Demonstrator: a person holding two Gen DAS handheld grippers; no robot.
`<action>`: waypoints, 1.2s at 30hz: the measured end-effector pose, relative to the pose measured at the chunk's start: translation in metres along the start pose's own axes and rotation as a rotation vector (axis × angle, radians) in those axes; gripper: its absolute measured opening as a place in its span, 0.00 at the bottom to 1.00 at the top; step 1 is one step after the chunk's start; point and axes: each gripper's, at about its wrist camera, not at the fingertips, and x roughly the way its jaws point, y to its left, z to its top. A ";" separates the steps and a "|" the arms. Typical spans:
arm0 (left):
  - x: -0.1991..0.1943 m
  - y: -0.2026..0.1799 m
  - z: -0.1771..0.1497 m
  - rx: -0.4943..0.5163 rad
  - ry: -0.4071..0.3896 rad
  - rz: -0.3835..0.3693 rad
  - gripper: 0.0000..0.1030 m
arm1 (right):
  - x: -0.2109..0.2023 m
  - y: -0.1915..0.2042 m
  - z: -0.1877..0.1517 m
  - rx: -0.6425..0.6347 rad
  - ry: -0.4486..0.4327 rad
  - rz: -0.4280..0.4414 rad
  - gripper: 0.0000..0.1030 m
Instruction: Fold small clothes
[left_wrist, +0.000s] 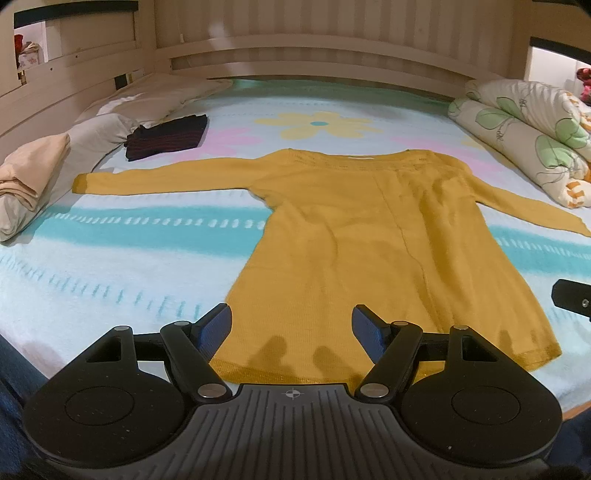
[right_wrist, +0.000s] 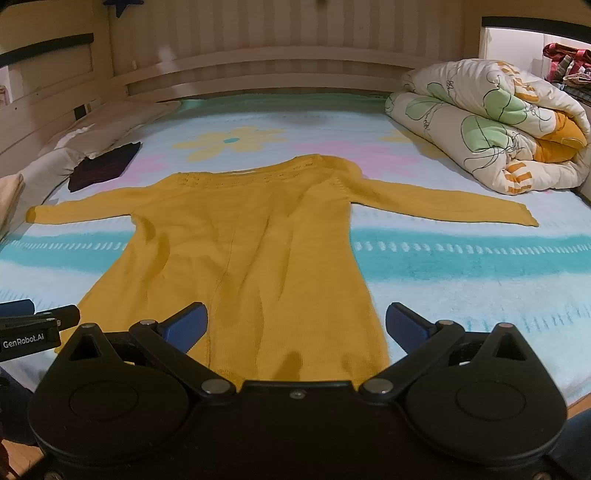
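While the bed (left_wrist: 110, 266) fills both views under its flowered cover, the mustard sweater (left_wrist: 369, 236) lies flat across the middle of it, hem nearest the cameras at 6 o'clock, neckline toward 12, sleeves stretched out to 9 and 3. No fold shows in it yet, so this garment looks to be at the very start. Judging by the folded dark garment (left_wrist: 166, 138) at 10 o'clock and the folded beige cloth (left_wrist: 33, 166) on the pillow at 9, some pieces are already done.

A rolled floral quilt (right_wrist: 491, 125) sits at 2 o'clock, well apart from the sweater. The right wrist view shows it whole, along with the full right sleeve to its cuff; the left view cuts that sleeve off at the frame edge but shows the beige pile clearly, which the right view barely catches.

Above the hem, the left gripper (left_wrist: 291, 328) has its jaws apart and holds nothing. Near the hem's right corner, the right gripper (right_wrist: 297, 325) is spread wider, also empty.
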 end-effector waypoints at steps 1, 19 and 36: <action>0.000 0.000 0.000 0.000 0.000 0.000 0.69 | 0.000 -0.001 0.000 -0.002 0.000 0.001 0.99; 0.000 -0.001 -0.001 0.000 0.002 -0.003 0.69 | 0.000 0.002 0.000 -0.013 -0.002 0.008 0.99; 0.002 -0.004 -0.002 -0.005 0.015 -0.007 0.69 | 0.001 0.007 -0.002 -0.016 0.000 0.015 0.99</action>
